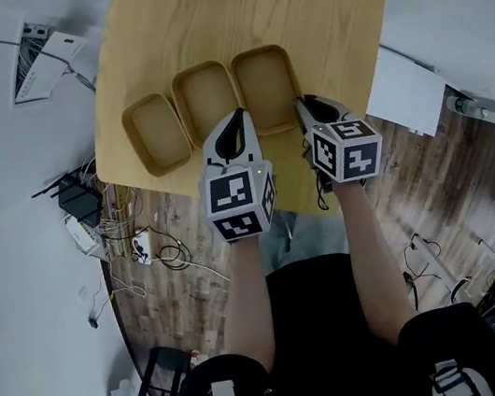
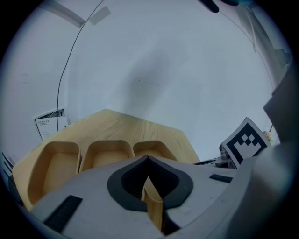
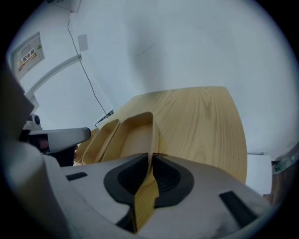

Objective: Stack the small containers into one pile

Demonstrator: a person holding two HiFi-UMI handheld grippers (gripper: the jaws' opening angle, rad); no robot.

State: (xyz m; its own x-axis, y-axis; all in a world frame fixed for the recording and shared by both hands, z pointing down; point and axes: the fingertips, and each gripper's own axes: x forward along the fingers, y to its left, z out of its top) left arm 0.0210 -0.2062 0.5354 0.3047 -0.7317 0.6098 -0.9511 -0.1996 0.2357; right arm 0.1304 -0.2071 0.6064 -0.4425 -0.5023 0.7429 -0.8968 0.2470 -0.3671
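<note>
On the table: three shallow wooden containers sat in a row near the front edge of the light wooden table [image 1: 331,26], side walls touching. None was stacked yet.
Left container: the left container [image 1: 155,133] lay empty and untouched, well clear of both tools. It was probably left alone as a base or a later pick.
Middle container: the middle container [image 1: 205,100] was also empty, pressed between its neighbours.
Left gripper: the left gripper [image 1: 236,120] had its jaws closed on a thin wooden wall at the seam between the middle and right containers. Whose wall it was I could not tell for certain. It looked like the right one's left side.
Right container: the right container [image 1: 266,85] lay flat on the table, with one tool at each side of its near end. A two-sided hold would likely keep it level for lifting over a neighbour.
Right gripper: the right gripper [image 1: 303,107] was clamped on that container's right wall, which ran straight away from its jaws.
Pose: both forearms [image 1: 370,246] reached forward from the body, close together and roughly parallel. The jaws pointed away and down at the near rims, and the marker cubes [image 1: 241,201] faced up.
</note>
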